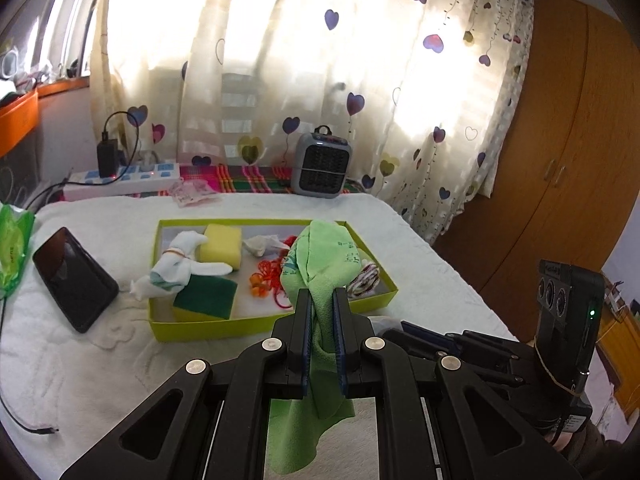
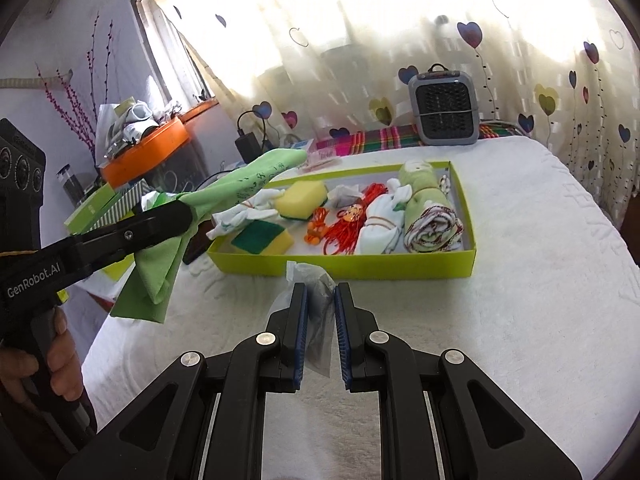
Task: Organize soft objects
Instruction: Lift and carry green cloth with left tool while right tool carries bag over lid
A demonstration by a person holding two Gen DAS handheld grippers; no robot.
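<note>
Fingers of left gripper [image 1: 322, 300] pinch green cloth [image 1: 320, 256]; right gripper [image 2: 321, 300] fingers clamp clear bag [image 2: 316, 300].

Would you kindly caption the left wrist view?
Left hand-held gripper clamps a green cloth above the yellow-green box.

A small grey heater [image 1: 321, 165] is set upright at the far edge of the bed [image 1: 432, 280], in front of a heart-printed curtain [image 1: 304, 60]. A black phone [image 1: 74, 278] is laid on the white cover at the left, near a green packet [image 1: 14, 246], possibly wipes. A power strip [image 1: 132, 178] with a black charger [image 1: 108, 156] plugged in is seen behind. A wooden wardrobe [image 1: 568, 160] is seen at the right.
</note>
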